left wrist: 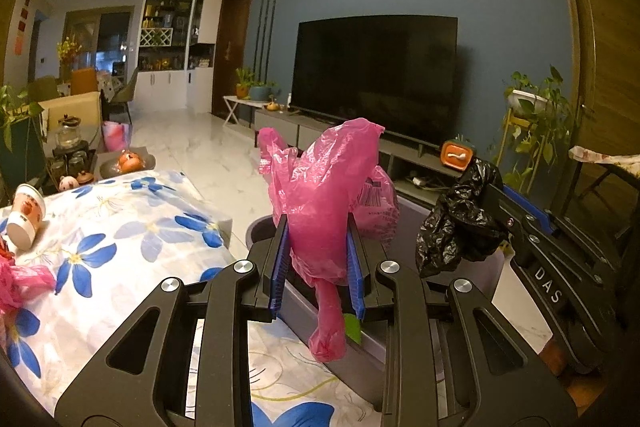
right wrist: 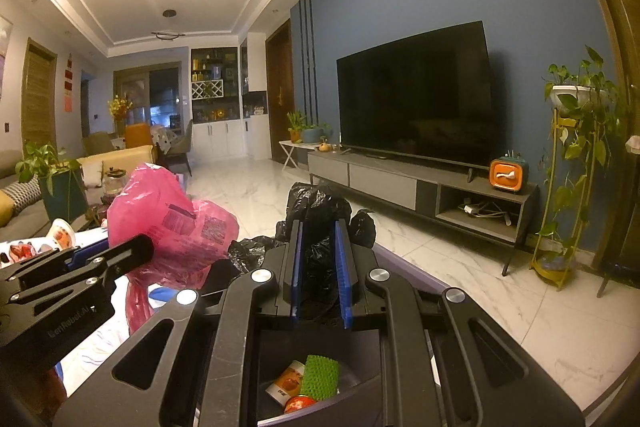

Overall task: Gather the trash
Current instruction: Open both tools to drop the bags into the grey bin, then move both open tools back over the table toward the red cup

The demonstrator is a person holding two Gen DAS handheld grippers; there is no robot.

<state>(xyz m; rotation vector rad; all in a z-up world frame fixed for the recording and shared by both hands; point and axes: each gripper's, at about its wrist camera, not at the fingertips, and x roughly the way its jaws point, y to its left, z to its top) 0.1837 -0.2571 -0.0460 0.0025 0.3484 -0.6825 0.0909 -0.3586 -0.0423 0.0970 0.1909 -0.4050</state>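
I have the left gripper (left wrist: 318, 259) clenched on the pink bag (left wrist: 320, 195), held up over the bin (right wrist: 320, 355), and the right gripper (right wrist: 318, 259) clamped on the black bag (right wrist: 316, 203) beside it. Both bags look feather-light, limp and slippery, so I judge a bunched fistful holds best; a paper cup (left wrist: 25, 217) lies on the worktop (left wrist: 132, 227)

pink bags: 1 (left wrist: 324, 195) | black bags: 1 (left wrist: 460, 223) | paper cups: 1 (left wrist: 26, 217) | bins: 1 (left wrist: 408, 219)
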